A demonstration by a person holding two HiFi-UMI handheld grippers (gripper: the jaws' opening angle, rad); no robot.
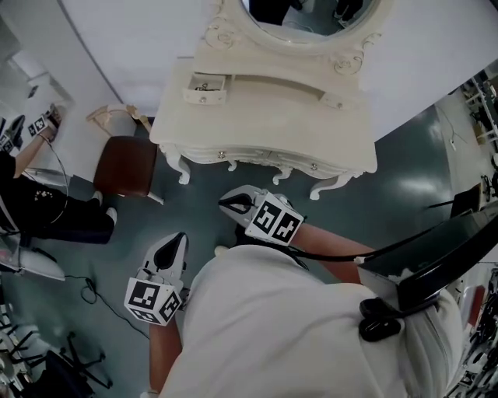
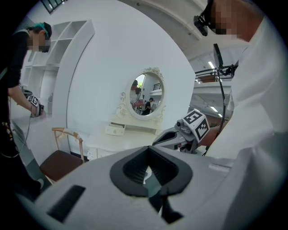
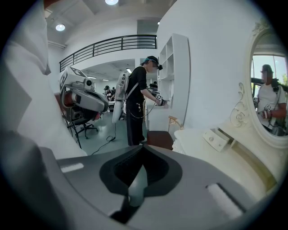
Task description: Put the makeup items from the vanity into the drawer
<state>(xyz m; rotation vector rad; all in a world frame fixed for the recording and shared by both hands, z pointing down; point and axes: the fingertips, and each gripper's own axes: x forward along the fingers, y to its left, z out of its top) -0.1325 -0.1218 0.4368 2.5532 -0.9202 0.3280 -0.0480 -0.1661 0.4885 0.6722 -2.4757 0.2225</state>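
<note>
Black ribbed jaws pressed together, empty, on left gripper and right gripper | both hang low by the person's waist, short of the vanity, likely idle | cream carved vanity top looks bare, no makeup items seen | small drawer on top stands open, contents too small to tell

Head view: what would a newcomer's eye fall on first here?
The ornate white vanity with its oval mirror fills the top of the head view, a small drawer open at its left end. The left gripper and right gripper are shut and empty, short of it. A brown-seated chair stands at its left.
</note>
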